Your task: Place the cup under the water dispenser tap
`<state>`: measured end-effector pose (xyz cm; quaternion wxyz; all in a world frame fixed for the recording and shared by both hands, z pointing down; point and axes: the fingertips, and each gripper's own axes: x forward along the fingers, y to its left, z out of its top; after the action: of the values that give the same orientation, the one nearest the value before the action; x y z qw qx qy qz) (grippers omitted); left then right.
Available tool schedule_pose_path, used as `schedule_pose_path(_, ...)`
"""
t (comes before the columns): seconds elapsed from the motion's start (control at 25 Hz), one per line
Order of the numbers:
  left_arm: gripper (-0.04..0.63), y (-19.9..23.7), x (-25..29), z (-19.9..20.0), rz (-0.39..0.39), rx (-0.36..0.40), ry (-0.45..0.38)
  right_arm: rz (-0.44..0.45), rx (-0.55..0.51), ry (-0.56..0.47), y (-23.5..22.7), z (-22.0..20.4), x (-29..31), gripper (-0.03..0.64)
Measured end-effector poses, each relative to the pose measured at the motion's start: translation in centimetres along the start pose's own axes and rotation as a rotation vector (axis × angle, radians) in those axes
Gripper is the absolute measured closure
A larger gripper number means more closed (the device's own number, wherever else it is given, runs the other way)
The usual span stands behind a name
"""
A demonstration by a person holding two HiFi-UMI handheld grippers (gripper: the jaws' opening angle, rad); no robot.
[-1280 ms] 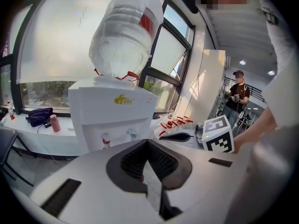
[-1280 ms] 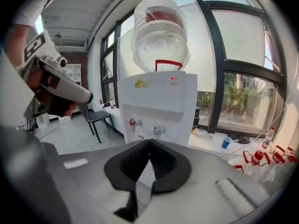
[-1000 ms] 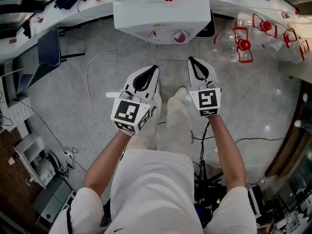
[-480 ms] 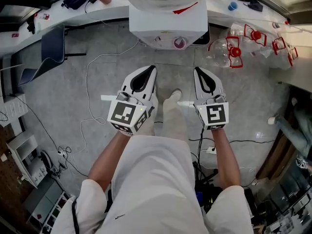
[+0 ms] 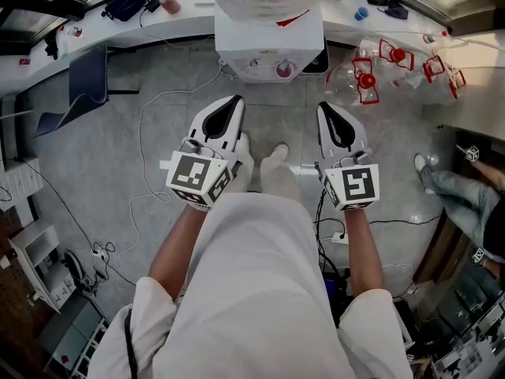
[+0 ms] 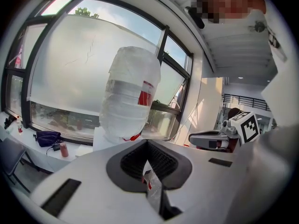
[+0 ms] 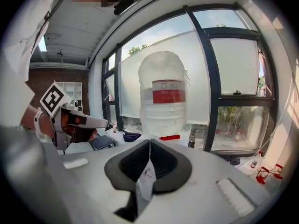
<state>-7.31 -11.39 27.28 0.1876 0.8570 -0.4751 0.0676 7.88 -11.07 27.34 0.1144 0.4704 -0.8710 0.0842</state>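
**Both grippers raised at the dispenser, no cup held**

The left gripper point(image 5: 234, 105), jaws pressed together and empty, has risen and now stands just left of the water dispenser point(image 5: 264, 42) front. A pink round item point(image 5: 284, 70), possibly the cup, sits at the dispenser's front; this cannot be confirmed. The right gripper point(image 5: 326, 109), likewise pressed together, empty and raised, stands just right. Judgement: no cup has been grasped yet.

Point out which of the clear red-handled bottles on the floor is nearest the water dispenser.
The leftmost bottle, right beside the water dispenser. The other bottles sit farther to the right, away from it.
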Motion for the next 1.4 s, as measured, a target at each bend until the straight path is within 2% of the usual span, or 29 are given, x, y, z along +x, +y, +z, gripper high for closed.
schedule_pose_path(0.44,0.589,-0.1,-5.2,2.5,-0.002,0.010,-0.021,-0.079,0.063,-0.062,0.9,4.2,-4.2,0.606)
schedule_pose_path(0.68,0.589,0.8,-6.2,4.1,-0.016,0.021,-0.046,-0.163,0.054,-0.053,0.3,5.4,-5.1,0.606)
schedule_pose_path(1.04,0.589,0.3,-5.2,5.5,-0.055,0.033,-0.061,-0.169,0.059,-0.096,0.4,7.5,-5.7,0.606)
schedule_pose_path(1.4,0.589,-0.5,-4.6,5.5,-0.069,0.039,-0.058,-0.157,0.070,-0.098,0.5,7.3,-5.0,0.606)
